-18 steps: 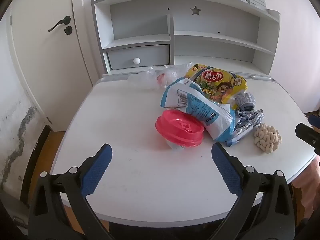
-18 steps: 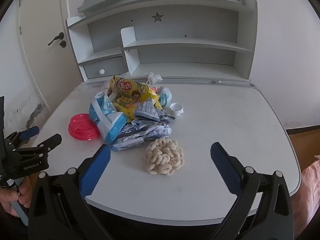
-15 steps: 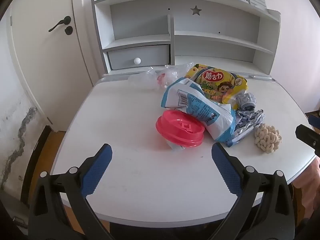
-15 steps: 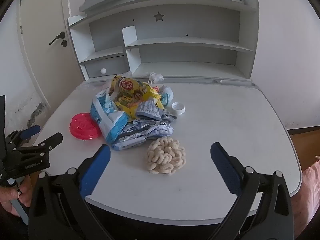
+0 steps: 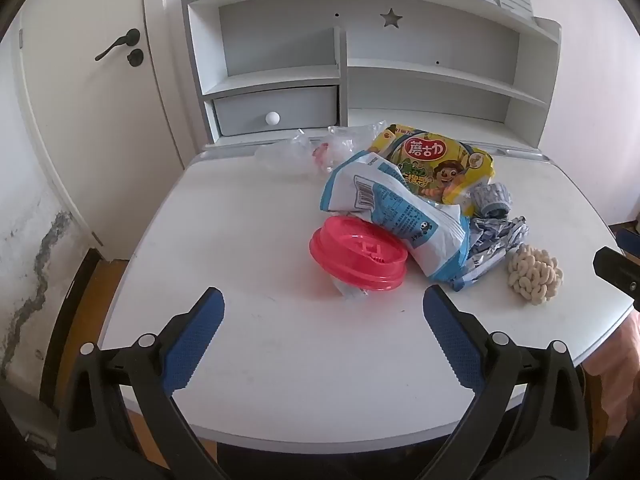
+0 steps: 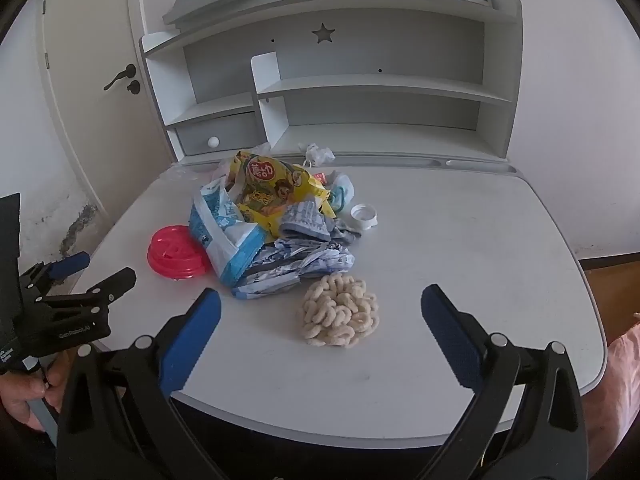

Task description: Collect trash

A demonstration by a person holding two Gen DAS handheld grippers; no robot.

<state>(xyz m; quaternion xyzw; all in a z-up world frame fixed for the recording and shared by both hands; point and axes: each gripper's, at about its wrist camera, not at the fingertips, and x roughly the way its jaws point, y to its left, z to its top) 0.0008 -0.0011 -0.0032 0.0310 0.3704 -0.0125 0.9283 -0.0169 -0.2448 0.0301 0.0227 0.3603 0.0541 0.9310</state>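
Blue-padded tongs on both sides are spread wide apart and holding nothing: the left gripper (image 5: pixel 324 312) hangs over the near edge of the white desk (image 5: pixel 240 240), and the right gripper (image 6: pixel 320 308) does the same further along that edge. Closest to the right one is a clump of pale snack rings (image 6: pixel 339 310), sitting on its own just in front of the trash pile. Closest to the left one is a red plastic lid (image 5: pixel 358 258), tilted, with a blue and white bag (image 5: pixel 394 210) leaning over its far side. Crumpled silver wrappers (image 6: pixel 296 264) lie between that bag and the rings. Behind them a yellow snack bag (image 5: pixel 434 160) sits on top of the heap, with a white bottle cap (image 6: pixel 364 214) beside the pile on its right. Clear plastic wrap (image 5: pixel 296 152) is at the far edge, by the shelf unit (image 5: pixel 280 80) and its drawer (image 5: pixel 276 110).
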